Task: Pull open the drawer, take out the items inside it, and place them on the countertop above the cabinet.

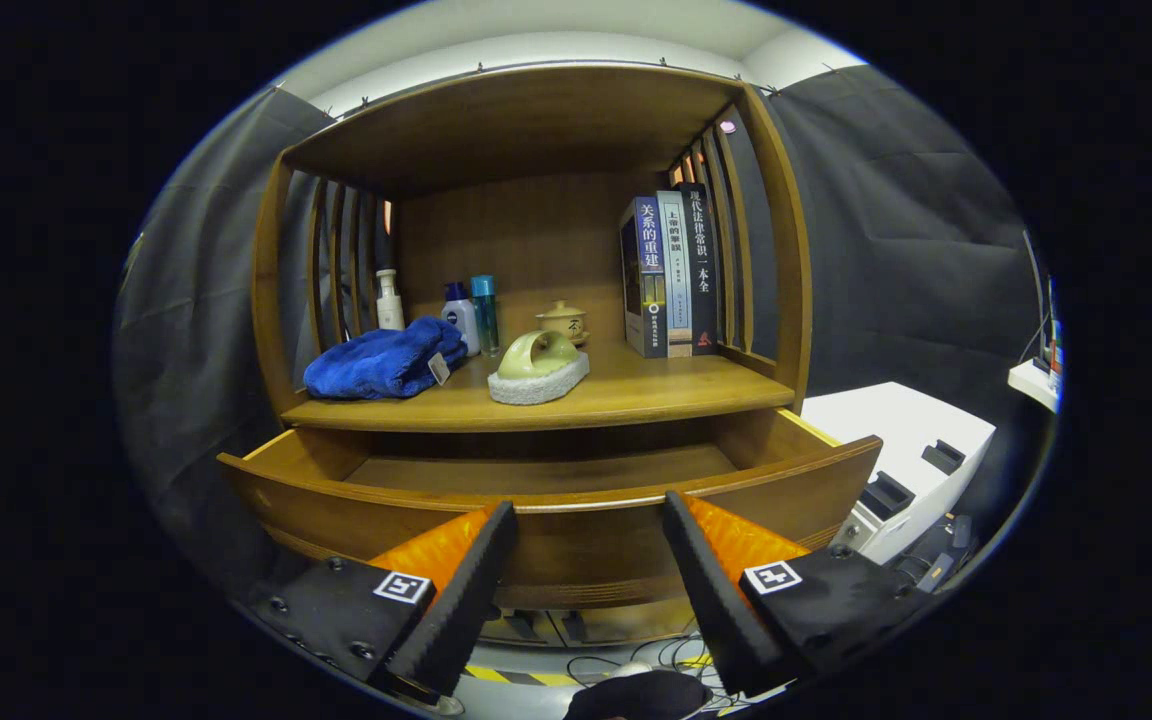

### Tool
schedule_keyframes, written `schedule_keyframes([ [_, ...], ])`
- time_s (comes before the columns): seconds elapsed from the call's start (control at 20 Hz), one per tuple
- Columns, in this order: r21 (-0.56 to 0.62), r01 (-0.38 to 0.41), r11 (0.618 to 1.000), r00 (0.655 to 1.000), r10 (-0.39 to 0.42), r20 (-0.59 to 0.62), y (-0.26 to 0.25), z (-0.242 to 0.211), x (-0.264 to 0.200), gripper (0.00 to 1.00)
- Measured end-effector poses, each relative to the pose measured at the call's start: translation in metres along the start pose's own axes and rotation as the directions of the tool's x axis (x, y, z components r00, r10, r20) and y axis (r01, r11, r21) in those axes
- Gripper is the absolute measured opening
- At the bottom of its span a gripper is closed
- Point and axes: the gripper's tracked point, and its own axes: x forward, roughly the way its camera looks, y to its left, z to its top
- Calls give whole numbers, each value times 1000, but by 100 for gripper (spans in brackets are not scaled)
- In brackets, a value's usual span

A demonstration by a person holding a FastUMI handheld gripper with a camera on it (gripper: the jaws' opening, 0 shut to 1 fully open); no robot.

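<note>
The wooden drawer (556, 535) stands pulled out under the cabinet's countertop (636, 395), and the part of its floor I can see is bare. On the countertop lie a blue towel (381, 362) and a pale green scrub brush with a white base (539, 367). My gripper (588, 520) is open, its fingers spread in front of the drawer's front panel with nothing between them.
Behind the towel stand several small bottles (466, 313) and a small lidded pot (563, 320). Three books (673, 275) stand upright at the right. A white box (911, 455) sits to the right of the cabinet. Cables (636, 655) lie on the floor below.
</note>
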Motion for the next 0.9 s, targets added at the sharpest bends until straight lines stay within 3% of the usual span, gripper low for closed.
schedule_keyframes([
  [0.9, 5, -1, 1000, 1000, 1, -3, 1, 19, 79, 98],
])
